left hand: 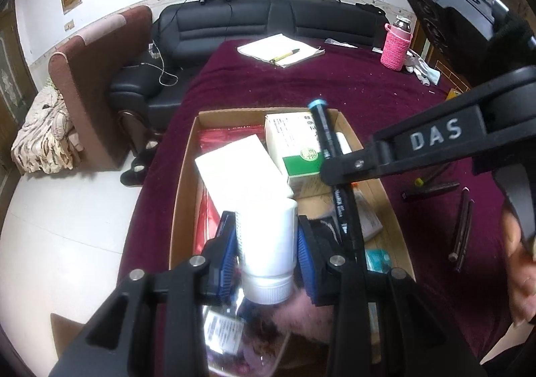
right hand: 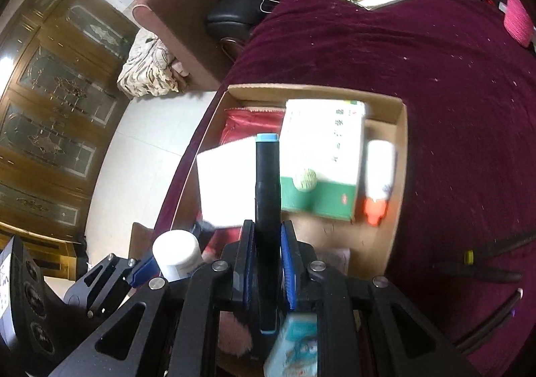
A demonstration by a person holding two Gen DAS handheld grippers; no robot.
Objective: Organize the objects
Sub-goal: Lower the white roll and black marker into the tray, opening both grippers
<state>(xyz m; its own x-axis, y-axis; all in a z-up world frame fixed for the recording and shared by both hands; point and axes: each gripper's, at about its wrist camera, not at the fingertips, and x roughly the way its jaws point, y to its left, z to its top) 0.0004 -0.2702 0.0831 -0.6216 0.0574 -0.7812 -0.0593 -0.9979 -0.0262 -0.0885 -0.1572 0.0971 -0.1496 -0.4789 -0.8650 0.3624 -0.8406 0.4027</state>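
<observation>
Meanwhile, above the open cardboard box [right hand: 400,129] on the maroon-clothed desk [right hand: 435,58], left gripper [left hand: 266,244] jaws clamp a white plastic bottle [left hand: 268,243], right gripper [right hand: 264,263] jaws pinch a black blue-capped marker [right hand: 267,182]; crowded contents could deflect either drop.

A white plastic bottle [left hand: 268,236] with a ribbed screw cap hangs over the near part of an open cardboard box [left hand: 182,189], cap toward the camera, clamped between blue-padded fingers [left hand: 226,249]. A black marker [right hand: 267,196] with light blue ends stands lengthwise over the same box, pinched at its middle. Inside lie a green-and-white carton [right hand: 321,155], a white box [left hand: 241,166], a red packet [right hand: 248,125] and a white tube with an orange cap [right hand: 377,176].
</observation>
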